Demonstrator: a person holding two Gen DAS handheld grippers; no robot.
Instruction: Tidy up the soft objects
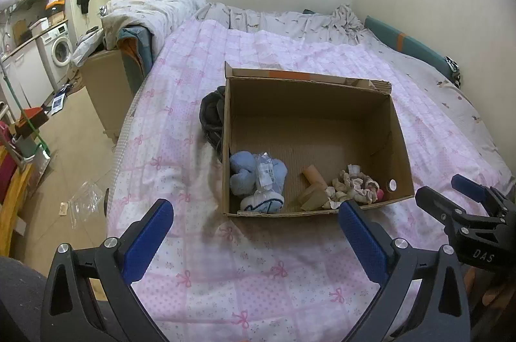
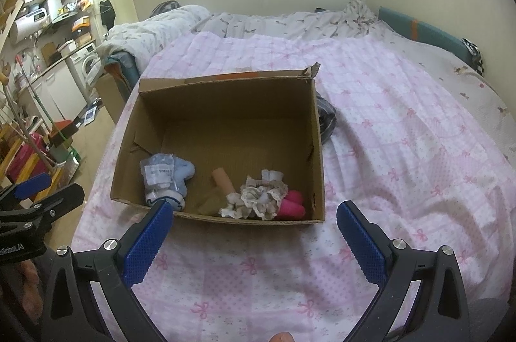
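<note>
An open cardboard box (image 1: pixel 309 103) (image 2: pixel 225 103) stands on the pink quilted bed. Inside lie blue socks in a plastic wrap (image 1: pixel 258 177) (image 2: pixel 167 177), a tan roll (image 1: pixel 314 176) (image 2: pixel 222 179), lacy beige socks (image 1: pixel 354 185) (image 2: pixel 261 196) and a pink item (image 2: pixel 292 205). A dark garment (image 1: pixel 211 116) (image 2: pixel 325 116) lies on the bed outside, against the box's side wall. My left gripper (image 1: pixel 254 237) is open and empty, short of the box's near wall. My right gripper (image 2: pixel 254 237) is open and empty, likewise short of the box. Each gripper shows in the other's view (image 1: pixel 461 200) (image 2: pixel 38 193).
The pink quilt (image 1: pixel 258 271) (image 2: pixel 403 148) covers the bed; rumpled white bedding (image 1: pixel 154 9) lies at its far end. A wall runs behind and to the right. Left of the bed are floor, a cardboard box (image 1: pixel 106 84), a washing machine (image 1: pixel 61 48) and clutter.
</note>
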